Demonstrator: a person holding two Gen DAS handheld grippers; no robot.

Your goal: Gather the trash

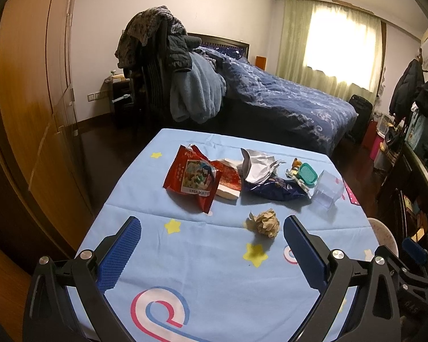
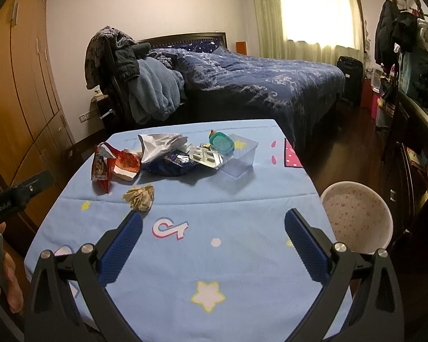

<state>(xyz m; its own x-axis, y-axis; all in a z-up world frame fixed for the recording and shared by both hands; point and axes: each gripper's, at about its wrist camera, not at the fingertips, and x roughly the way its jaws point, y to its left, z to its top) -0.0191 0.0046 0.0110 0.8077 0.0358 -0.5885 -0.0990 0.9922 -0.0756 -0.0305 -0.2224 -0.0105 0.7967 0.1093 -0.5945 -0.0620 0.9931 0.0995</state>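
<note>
red wrappers (image 1: 195, 181): 2 | paper balls (image 1: 264, 222): 1 | blue bags (image 1: 276, 189): 1 | clear boxes (image 1: 328, 189): 1 | bins (image 2: 356, 218): 1

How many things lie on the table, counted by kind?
Snack wrappers: 3, red, dark blue, white
Crumpled paper ball: 1
Clear plastic box: 1
Teal lid: 1
Blister pack: 1
Total: 7
</note>
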